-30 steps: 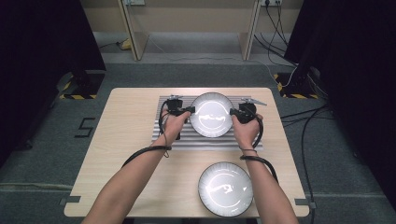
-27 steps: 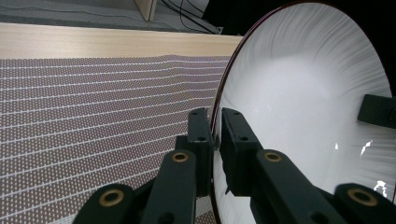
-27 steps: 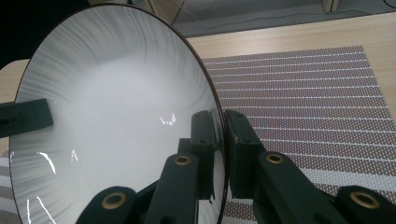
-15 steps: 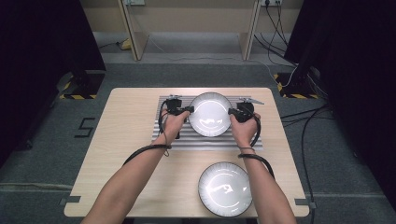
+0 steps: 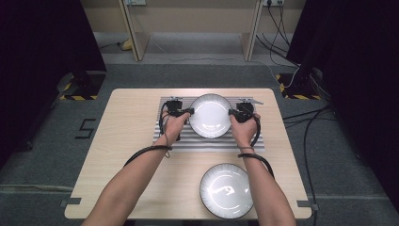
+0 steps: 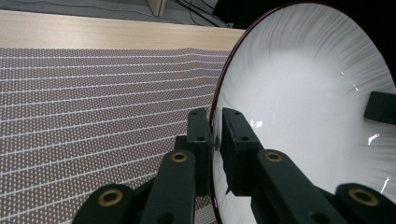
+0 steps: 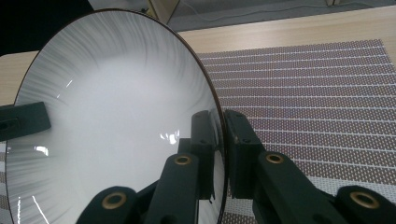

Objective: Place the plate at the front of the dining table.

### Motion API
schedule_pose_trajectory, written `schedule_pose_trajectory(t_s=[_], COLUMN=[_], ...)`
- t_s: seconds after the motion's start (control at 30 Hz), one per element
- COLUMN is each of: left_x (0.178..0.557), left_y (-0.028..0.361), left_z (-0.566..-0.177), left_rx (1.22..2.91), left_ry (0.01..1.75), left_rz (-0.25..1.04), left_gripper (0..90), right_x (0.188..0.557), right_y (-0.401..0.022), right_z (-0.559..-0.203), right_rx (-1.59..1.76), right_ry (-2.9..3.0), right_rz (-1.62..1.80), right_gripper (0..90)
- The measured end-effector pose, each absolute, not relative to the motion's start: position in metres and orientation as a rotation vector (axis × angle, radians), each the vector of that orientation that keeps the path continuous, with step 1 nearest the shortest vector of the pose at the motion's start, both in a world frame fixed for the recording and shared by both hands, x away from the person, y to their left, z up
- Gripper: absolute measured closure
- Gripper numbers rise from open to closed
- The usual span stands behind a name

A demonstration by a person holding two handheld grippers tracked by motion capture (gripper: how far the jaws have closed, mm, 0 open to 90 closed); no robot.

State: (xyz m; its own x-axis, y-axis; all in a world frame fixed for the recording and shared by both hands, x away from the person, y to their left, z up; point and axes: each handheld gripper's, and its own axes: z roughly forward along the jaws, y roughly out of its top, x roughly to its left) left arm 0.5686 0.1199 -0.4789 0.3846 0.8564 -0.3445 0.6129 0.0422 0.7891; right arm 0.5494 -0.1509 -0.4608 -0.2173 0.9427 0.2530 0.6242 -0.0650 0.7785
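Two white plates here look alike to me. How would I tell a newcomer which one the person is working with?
Start at the wooden table and find the striped grey mat at its far middle. The plate over that mat is the one. Unlike the other plate lying free at the near edge, it is pinched at its rim on opposite sides by the left tongs and right tongs.

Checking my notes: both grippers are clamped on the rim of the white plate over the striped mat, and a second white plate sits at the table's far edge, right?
Not quite: the second plate sits at the table's near edge, as the high view shows. The rest holds.
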Motion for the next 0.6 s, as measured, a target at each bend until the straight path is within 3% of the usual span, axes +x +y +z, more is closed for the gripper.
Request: schedule_pose_trajectory(t_s=[0.6], left_x=[0.572], left_y=[0.120], left_z=[-0.491], left_rx=[1.678], left_ry=[1.349], left_rz=[0.313], left_gripper=[81.0], right_x=[0.554], right_y=[-0.147], right_z=[-0.471], right_rx=[1.679], right_ry=[1.872], right_rz=[1.135], right_gripper=[83.1])
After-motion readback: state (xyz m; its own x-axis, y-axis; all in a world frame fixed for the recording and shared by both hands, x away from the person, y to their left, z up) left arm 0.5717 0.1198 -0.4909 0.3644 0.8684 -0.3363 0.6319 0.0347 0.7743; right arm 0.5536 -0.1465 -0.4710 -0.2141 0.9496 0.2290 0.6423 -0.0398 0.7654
